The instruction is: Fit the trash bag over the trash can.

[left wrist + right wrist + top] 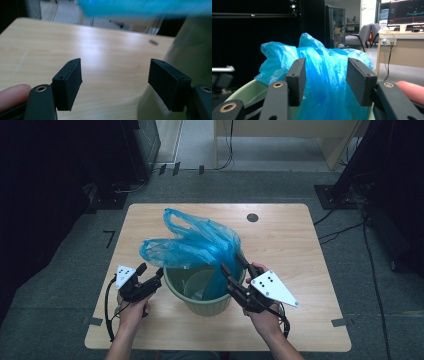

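A blue plastic bag (200, 247) sits partly inside a pale green bin (202, 302) near the front middle of the wooden table (290, 245); its lower part hangs down into the bin on the right side, while the rest billows up and spreads out over the bin's back and left rim, one handle loop standing up toward the far edge. The bin stands upright on the table between the two hands. The right gripper (240, 265) reaches in from the right over the bin's rim, its jaws parted to a middling width with the bag's gathered film between them; in the right gripper view the blue plastic (324, 82) fills the gap but the pads (298, 80) do not visibly press on it. The left gripper (152, 272) is just beside the bin's left wall, below the overhanging bag; in the left gripper view its jaws stand well apart with bare tabletop between them, the bin's wall (190, 55) close to the right-hand jaw and the blurred bag (145, 7) above. A dark round hole (252, 217) marks the table's far side
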Available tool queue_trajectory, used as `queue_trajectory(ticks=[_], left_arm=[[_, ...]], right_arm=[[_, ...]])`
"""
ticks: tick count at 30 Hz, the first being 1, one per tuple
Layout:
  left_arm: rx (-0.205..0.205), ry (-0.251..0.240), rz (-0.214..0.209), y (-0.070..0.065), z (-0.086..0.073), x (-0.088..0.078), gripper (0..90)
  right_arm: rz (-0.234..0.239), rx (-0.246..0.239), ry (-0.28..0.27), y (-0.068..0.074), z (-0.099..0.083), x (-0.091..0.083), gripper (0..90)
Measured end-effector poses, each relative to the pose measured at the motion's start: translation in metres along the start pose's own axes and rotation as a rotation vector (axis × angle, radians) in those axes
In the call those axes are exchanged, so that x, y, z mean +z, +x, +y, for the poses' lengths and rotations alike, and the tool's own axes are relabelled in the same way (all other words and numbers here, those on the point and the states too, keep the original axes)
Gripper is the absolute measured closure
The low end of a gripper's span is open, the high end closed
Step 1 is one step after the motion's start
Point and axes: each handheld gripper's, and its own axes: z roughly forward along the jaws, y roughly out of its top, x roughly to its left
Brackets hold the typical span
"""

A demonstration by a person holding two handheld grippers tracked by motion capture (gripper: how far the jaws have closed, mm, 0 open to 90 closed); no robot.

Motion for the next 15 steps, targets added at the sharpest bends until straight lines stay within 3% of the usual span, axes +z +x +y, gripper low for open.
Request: queue_trajectory(ticks=[6,10,15], left_arm=[[-0.059,-0.112,-0.093,-0.009,0.018,-0.017,29.7],[-0.087,-0.186,-0.160,-0.014,0.030,-0.027,47.1],[-0.099,-0.201,-0.237,-0.023,0.042,-0.032,70.0]], right_arm=[[-0.011,0.004,-0.016,-0.003,0.002,-0.002,50.9],[-0.013,-0.003,-0.018,-0.003,0.002,-0.003,50.9],[-0.014,-0.014,-0.021,0.000,0.003,-0.003,50.9]])
